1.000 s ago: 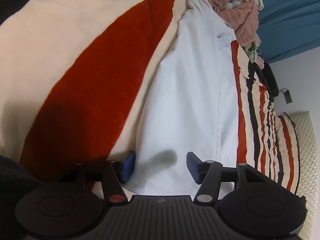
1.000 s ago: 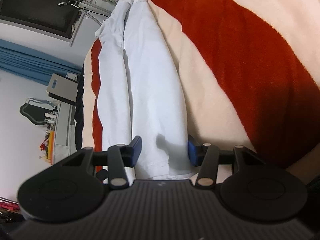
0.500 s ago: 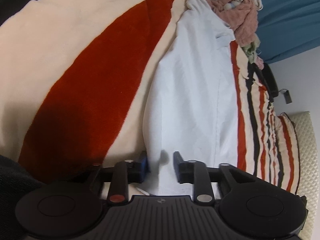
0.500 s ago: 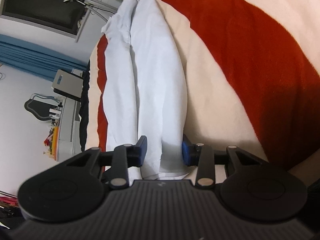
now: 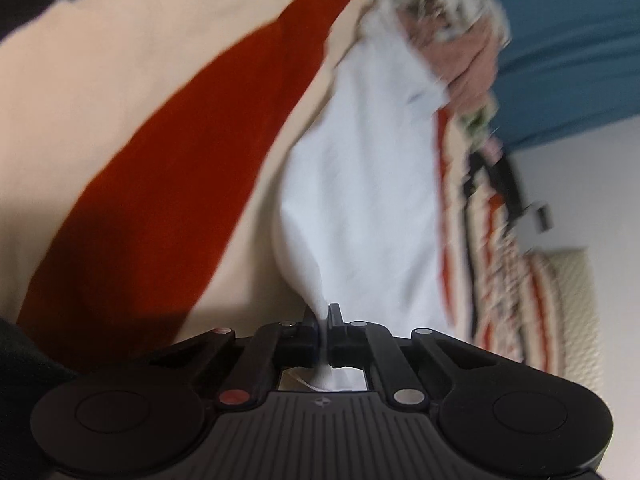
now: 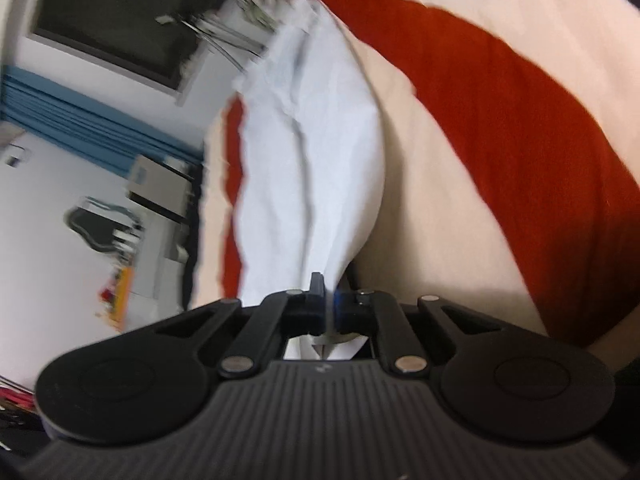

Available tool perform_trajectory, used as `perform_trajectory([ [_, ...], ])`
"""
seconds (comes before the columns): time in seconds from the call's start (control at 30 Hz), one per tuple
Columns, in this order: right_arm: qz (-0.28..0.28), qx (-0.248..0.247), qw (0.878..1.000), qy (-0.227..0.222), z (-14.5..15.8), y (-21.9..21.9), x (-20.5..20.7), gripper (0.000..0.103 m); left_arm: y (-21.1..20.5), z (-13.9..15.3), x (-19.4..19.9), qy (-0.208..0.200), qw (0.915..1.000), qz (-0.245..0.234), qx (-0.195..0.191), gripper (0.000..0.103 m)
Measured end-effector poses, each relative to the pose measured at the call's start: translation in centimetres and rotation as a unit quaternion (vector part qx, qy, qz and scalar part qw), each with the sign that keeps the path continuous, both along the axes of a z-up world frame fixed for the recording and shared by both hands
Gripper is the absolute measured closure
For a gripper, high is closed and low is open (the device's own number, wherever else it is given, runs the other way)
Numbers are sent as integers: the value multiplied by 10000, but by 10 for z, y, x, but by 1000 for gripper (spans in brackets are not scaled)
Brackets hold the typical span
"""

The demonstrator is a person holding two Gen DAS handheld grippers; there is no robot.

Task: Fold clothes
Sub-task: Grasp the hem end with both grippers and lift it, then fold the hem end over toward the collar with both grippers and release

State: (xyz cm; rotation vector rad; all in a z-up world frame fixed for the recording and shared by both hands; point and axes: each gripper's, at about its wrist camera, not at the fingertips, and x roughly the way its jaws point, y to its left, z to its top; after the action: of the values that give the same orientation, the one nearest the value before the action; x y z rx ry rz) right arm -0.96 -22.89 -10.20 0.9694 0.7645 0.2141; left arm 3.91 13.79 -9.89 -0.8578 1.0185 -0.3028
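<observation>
Lying stretched along the bed, the white garment (image 5: pixel 360 200) runs lengthwise over a cream and red striped blanket (image 5: pixel 160 128), its near end bunched up into both sets of fingers. The left gripper (image 5: pixel 323 320) has its fingers pressed together on a gathered corner of the white cloth, which narrows to a thin pinch between the pads and shows again as a small tuft behind them. The right gripper (image 6: pixel 329 300) is likewise closed on the other near corner of the white garment (image 6: pixel 312 168), the fabric drawn into folds that fan out from the pinch. Both views are smeared by motion blur, so the far end of the garment is hard to read; it seems to meet a pile of other clothes (image 5: pixel 452 40) in pinkish and pale tones at the head of the blanket. Beside the garment in the left view, the blanket's edge carries narrower red, dark and cream stripes. A blue curtain (image 6: pixel 92 120) hangs behind the bed, with a dark screen (image 6: pixel 120 20) on the white wall above it in the right view.
</observation>
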Motion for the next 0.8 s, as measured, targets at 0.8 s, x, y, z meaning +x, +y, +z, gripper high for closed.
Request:
perform_trajectory([
  [0.8,-195,49,9957,-905,82,-33,-92,96,2,89,-130,-746,9883,1020,-856,100],
])
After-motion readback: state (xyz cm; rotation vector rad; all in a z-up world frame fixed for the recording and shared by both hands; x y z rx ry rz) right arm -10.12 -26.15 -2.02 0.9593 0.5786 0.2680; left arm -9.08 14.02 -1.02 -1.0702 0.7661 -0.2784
